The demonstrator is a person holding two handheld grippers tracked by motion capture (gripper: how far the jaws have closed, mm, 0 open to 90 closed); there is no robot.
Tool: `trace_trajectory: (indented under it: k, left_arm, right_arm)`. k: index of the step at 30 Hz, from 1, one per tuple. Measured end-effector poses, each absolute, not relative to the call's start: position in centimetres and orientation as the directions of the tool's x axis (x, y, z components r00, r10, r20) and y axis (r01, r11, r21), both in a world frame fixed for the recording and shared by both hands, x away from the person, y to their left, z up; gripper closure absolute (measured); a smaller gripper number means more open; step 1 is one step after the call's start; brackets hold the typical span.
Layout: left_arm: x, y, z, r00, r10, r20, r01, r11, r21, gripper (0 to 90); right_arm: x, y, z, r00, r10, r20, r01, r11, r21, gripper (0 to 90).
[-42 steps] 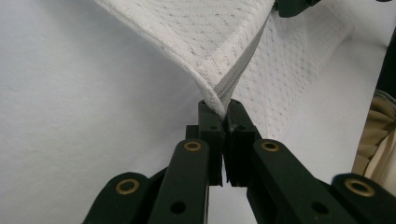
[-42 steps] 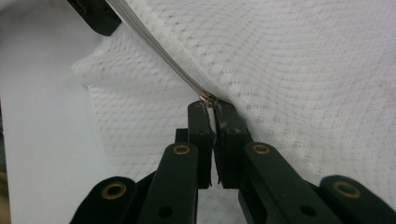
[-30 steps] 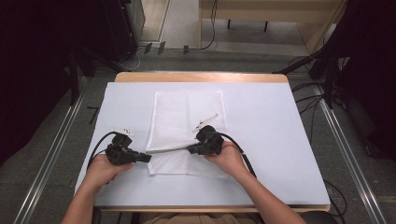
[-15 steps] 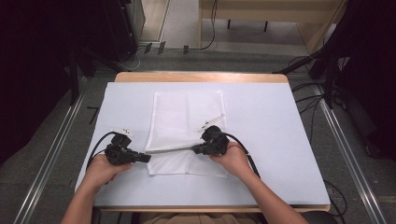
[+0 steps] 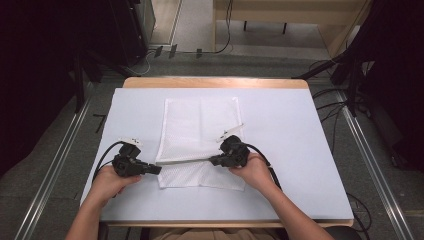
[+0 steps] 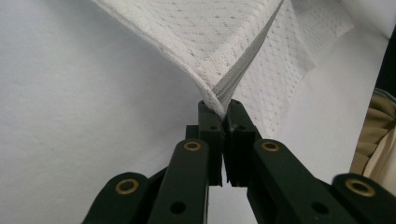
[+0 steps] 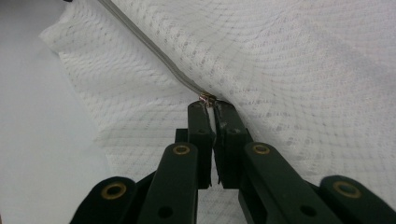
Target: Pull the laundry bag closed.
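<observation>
A white mesh bag (image 5: pixel 200 142) lies on the table (image 5: pixel 300 165), its long axis running away from the person, and its near end sits between the two grippers. A grey zipper (image 5: pixel 182 161) crosses that near end from side to side, stretched in a nearly straight line from the left gripper (image 5: pixel 156 170) to the right gripper (image 5: pixel 214 160), slightly higher on the right.

From the high view the jaws are too small to judge. The left gripper view settles it for that side: the left gripper (image 6: pixel 221 108) has its jaws pressed together on the end of the zipper (image 6: pixel 240 70) at the bag's (image 6: pixel 224 32) corner, the mesh lifted into a peak just above the tips and falling away to both sides. The right gripper view shows what neither other picture does (a small brassy metal piece, apparently the slider (image 7: pixel 207 98)) right at the tips of the right gripper (image 7: pixel 209 107), whose jaws are closed on it. From there the zipper (image 7: pixel 149 49) runs up and to the left across the bag (image 7: pixel 289 60).

Each gripper is held by a hand (image 5: pixel 107 182) at the near edge; the right hand (image 5: pixel 255 172) rests beside the bag's near right corner.
</observation>
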State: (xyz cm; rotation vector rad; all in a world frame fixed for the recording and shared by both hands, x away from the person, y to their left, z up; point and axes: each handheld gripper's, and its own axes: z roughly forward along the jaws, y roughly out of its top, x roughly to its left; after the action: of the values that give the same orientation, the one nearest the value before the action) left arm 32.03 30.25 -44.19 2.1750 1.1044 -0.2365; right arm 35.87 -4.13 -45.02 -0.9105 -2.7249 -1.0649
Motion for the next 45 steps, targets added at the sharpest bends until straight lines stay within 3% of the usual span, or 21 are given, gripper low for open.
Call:
trace_trajectory:
  k: [45]
  left_arm:
    - [32.0,31.1,-44.3,0.603,0.646,-0.468,0.789,-0.395,0.471,88.0]
  right_arm:
    - [35.8,-8.8,-44.6,-0.784,0.554,0.279,0.596,0.549,0.586,87.7]
